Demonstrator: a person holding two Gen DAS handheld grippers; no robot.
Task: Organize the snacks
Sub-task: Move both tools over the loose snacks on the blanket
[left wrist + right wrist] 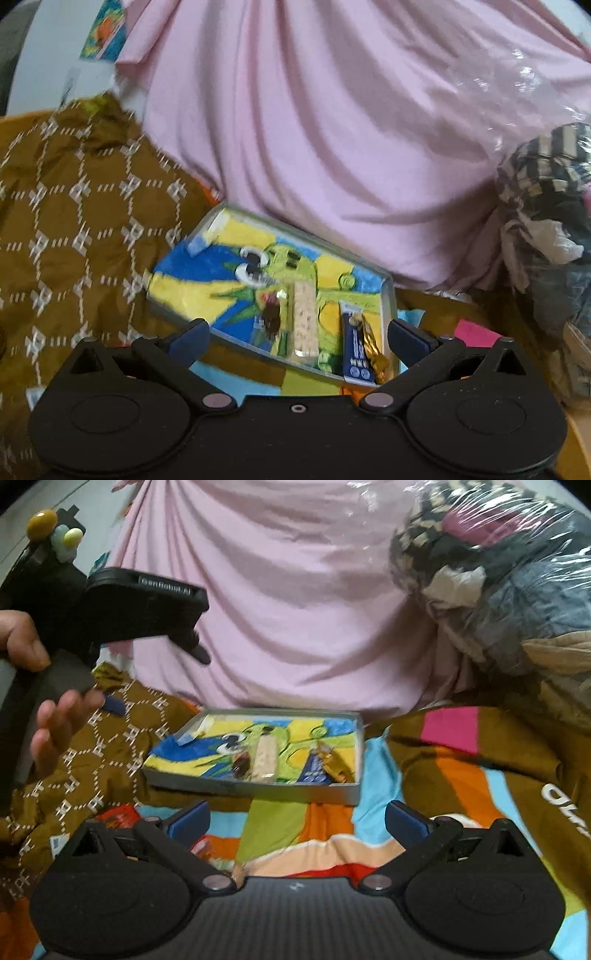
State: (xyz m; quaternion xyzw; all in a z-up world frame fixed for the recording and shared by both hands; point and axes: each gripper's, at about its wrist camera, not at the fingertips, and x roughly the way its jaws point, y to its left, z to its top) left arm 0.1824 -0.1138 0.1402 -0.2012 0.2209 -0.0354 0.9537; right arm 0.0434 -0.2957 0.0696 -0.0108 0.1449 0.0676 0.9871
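Note:
A shallow grey tray (388,295) lined with a bright cartoon drawing lies on the bed; it also shows in the right wrist view (258,789). In it lie a pale cereal bar (304,321), a dark-brown snack (271,319), a blue packet (352,347) and a gold-wrapped snack (373,349). My left gripper (299,338) is open and empty, just above the tray's near edge. My right gripper (297,821) is open and empty, a little short of the tray. A red snack wrapper (118,818) lies by its left finger.
A brown patterned cloth (74,229) lies left of the tray. Pink fabric (332,129) rises behind it. A plastic-wrapped bundle of clothes (498,572) stands at the right. The bed has a striped colourful sheet (303,834). The left gripper's body and hand (55,635) fill the right view's left side.

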